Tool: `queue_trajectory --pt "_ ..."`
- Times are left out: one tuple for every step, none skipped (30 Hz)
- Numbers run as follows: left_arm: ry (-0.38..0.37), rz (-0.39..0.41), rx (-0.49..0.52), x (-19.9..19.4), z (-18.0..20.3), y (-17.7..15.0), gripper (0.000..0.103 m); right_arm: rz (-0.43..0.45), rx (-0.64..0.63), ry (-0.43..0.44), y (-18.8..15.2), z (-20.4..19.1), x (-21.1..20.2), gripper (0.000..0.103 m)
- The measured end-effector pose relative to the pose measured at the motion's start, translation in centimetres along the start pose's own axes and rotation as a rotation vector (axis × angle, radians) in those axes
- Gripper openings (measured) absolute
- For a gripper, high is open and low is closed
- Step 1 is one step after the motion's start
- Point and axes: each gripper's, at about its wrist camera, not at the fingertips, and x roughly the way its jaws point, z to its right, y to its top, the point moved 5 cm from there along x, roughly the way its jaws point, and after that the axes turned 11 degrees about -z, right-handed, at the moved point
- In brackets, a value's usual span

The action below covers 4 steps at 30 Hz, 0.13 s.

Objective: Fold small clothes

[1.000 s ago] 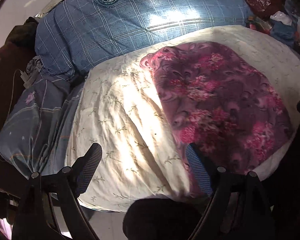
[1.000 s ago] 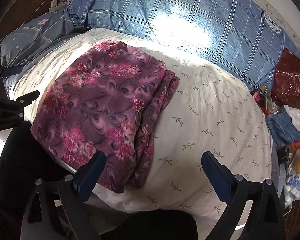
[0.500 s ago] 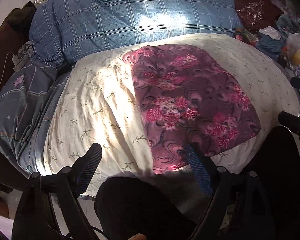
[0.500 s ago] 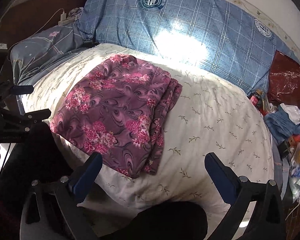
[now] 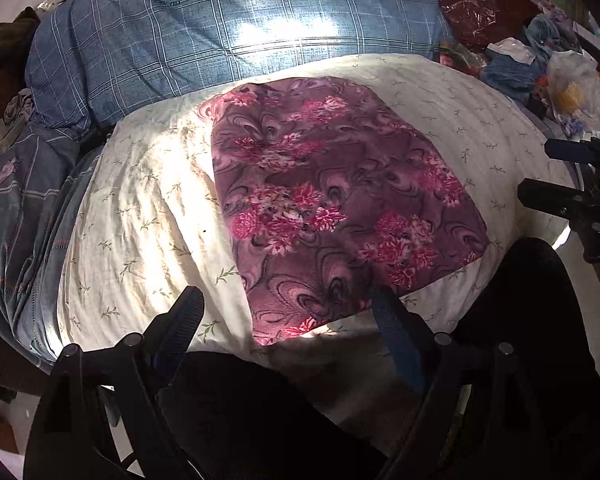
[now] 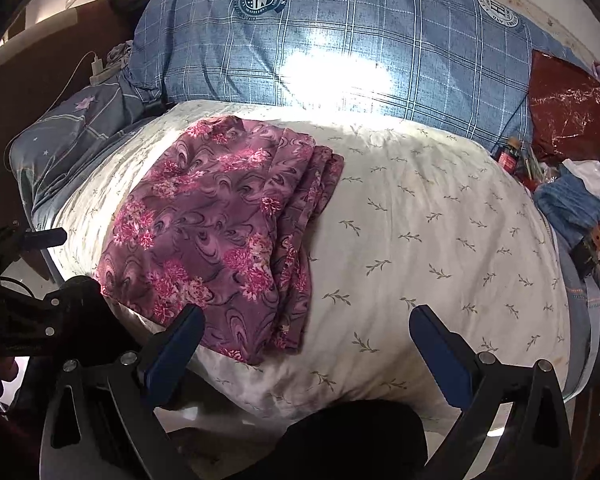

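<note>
Purple floral garment lies folded on my cream pillow, at twelve o'clock of my left gripper and eleven o'clock of my right gripper, both spread wide, empty.

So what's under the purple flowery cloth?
The folded purple flowery cloth lies on a cream pillow printed with little leaf sprigs. The pillow shows all around it; the part right beneath the cloth is covered.

Left hand-held gripper: jaws spread wide, nothing between the pads, pitched steeply downward; its fingers enter from 6 o'clock. Right hand-held gripper: likewise wide apart and empty, angled downward. Each appears in the other's view, at 3 and 9 o'clock.
</note>
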Motion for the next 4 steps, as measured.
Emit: queue_trajectory --pt "-0.009 -0.002 0.003 0.00 0.16 0.07 0.087 -0.006 0.002 0.001 -0.01 0.08 0.17 0.103" --pt "-0.015 -0.006 0.003 0.04 0.19 0.16 0.087 -0.012 0.005 0.001 -0.03 0.17 0.35 0.103" --pt "-0.018 -0.008 0.001 0.06 0.21 0.25 0.086 -0.013 0.008 -0.001 -0.05 0.28 0.45 0.103" --pt "-0.023 -0.012 0.000 0.09 0.25 0.34 0.086 -0.016 0.009 0.000 -0.04 0.41 0.54 0.103"
